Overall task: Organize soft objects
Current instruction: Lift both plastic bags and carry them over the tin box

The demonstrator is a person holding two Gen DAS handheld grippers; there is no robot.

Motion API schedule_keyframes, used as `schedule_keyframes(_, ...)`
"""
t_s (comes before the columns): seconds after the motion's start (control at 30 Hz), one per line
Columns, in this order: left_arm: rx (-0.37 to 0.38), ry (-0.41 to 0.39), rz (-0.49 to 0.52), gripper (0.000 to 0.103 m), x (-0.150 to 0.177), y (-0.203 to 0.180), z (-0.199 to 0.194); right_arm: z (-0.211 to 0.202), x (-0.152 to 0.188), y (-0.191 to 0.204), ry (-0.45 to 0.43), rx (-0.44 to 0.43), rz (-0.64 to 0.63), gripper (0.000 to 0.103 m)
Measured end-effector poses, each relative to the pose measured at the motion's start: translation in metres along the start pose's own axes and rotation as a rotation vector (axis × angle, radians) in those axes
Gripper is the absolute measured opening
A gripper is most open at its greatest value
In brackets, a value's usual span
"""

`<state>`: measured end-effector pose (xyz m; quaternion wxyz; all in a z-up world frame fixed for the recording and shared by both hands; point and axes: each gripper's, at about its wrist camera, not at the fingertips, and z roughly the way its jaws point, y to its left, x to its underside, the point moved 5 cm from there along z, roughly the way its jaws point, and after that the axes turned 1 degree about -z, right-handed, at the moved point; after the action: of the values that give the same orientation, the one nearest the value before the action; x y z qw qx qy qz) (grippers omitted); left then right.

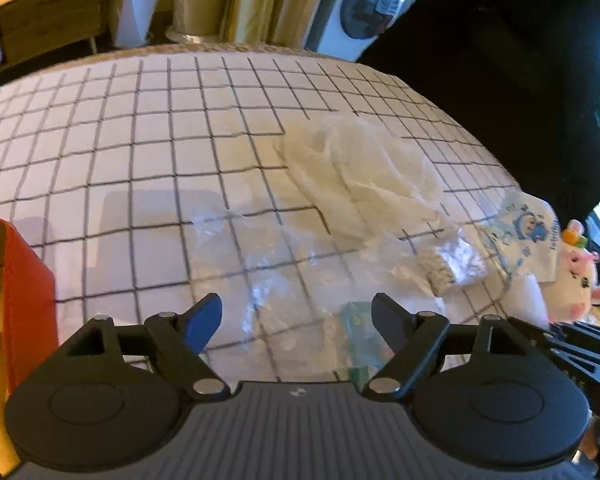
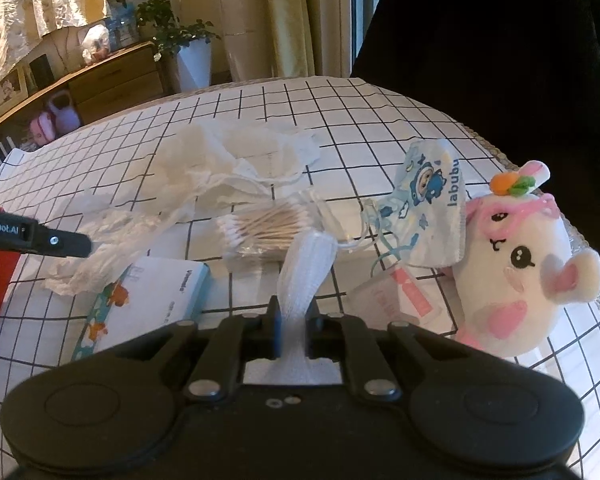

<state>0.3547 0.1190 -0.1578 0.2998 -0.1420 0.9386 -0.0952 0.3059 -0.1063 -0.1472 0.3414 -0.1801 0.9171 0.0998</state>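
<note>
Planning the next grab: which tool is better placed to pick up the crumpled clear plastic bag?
Left. The left tool is open just above the plastic bag, while the right tool is shut on the white mesh roll.

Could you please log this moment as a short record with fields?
surface: white tablecloth with black grid
left hand-held gripper: open, empty, above clear plastic
right hand-held gripper: shut on white foam mesh sleeve
loose items: white-and-pink plush toy; pack of cotton swabs; blue cartoon-print face mask
left edge: red box
</note>
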Motion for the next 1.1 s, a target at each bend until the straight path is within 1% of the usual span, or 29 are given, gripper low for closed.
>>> schedule_keyframes(0.1,-0.056,0.008,0.006,0.082,-0.002,0.007,0.009,0.0,0.0,0.001,0.001,-0.008,0.0,0.009)
schedule_keyframes(0.17,-0.135,-0.01,0.039,0.082,-0.002,0.01,0.014,0.001,0.0,0.001,0.005,-0.013,0.0,0.009)
schedule_keyframes(0.23,-0.177,-0.012,0.055,0.082,-0.002,0.014,0.02,0.002,0.001,0.0,0.009,-0.014,0.0,0.009)
schedule_keyframes(0.3,-0.167,-0.004,0.037,0.082,0.0,0.017,0.025,0.002,0.001,0.001,0.012,-0.017,-0.001,0.009)
schedule_keyframes(0.37,-0.172,-0.01,0.035,0.082,0.001,0.016,0.028,0.003,0.001,0.0,0.015,-0.016,-0.001,0.009)
schedule_keyframes(0.43,-0.183,-0.016,0.052,0.082,0.004,0.012,0.031,0.004,0.002,-0.001,0.02,-0.018,0.004,0.009)
schedule_keyframes(0.57,-0.173,-0.025,0.097,0.081,0.01,-0.003,0.035,0.006,0.004,0.0,0.028,-0.019,0.002,0.009)
schedule_keyframes(0.6,-0.179,-0.03,0.108,0.078,0.011,-0.005,0.034,0.007,0.004,0.0,0.03,-0.02,0.003,0.009)
schedule_keyframes(0.63,-0.189,-0.036,0.126,0.071,0.013,-0.008,0.034,0.008,0.004,-0.001,0.031,-0.021,0.004,0.009)
schedule_keyframes(0.67,-0.206,-0.043,0.147,0.069,0.014,-0.011,0.034,0.009,0.004,0.0,0.033,-0.021,0.004,0.009)
schedule_keyframes(0.7,-0.2,-0.05,0.154,0.062,0.014,-0.013,0.034,0.009,0.005,0.0,0.034,-0.02,0.003,0.009)
schedule_keyframes(0.73,-0.197,-0.053,0.157,0.05,0.013,-0.015,0.033,0.01,0.005,-0.001,0.035,-0.02,0.002,0.009)
schedule_keyframes(0.77,-0.191,-0.057,0.162,0.044,0.013,-0.016,0.032,0.01,0.005,-0.001,0.036,-0.02,0.002,0.009)
schedule_keyframes(0.8,-0.191,-0.061,0.169,0.028,0.012,-0.017,0.032,0.01,0.005,-0.001,0.037,-0.021,0.003,0.009)
schedule_keyframes(0.9,-0.167,-0.061,0.185,0.007,0.013,-0.02,0.031,0.01,0.006,0.0,0.04,-0.02,0.004,0.009)
schedule_keyframes(0.97,-0.157,-0.072,0.184,0.003,0.013,-0.019,0.03,0.01,0.007,0.0,0.041,-0.021,0.006,0.009)
schedule_keyframes(1.1,-0.142,-0.085,0.157,0.003,0.013,-0.012,0.022,0.009,0.007,0.0,0.039,-0.021,0.007,0.009)
